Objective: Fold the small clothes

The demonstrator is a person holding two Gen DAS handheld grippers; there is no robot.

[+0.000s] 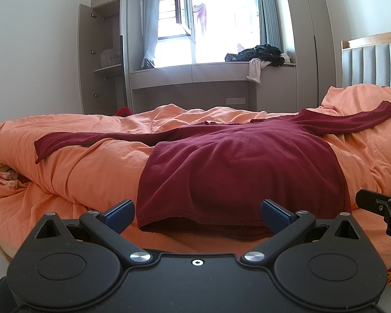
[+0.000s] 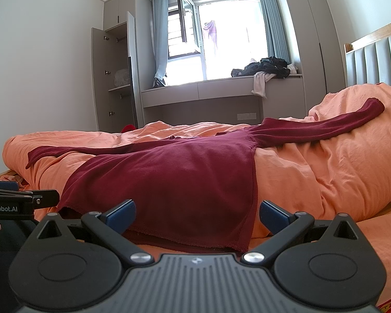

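A dark red long-sleeved top [image 1: 237,167] lies spread flat on the orange duvet [image 1: 91,172], both sleeves stretched out to the sides, its hem toward me. My left gripper [image 1: 198,215] is open and empty, its blue pads just short of the hem's left half. My right gripper [image 2: 198,215] is open and empty, at the hem's right corner; the top [image 2: 169,180] fills the middle of its view. Each gripper shows at the edge of the other's view: the right one [image 1: 383,206], the left one [image 2: 20,200].
The duvet [image 2: 338,172] is rumpled and bunched high toward the grey headboard [image 1: 372,62] on the right. Behind the bed are an open wardrobe [image 1: 104,60], a window seat with a pile of dark clothes [image 1: 260,53], and the window.
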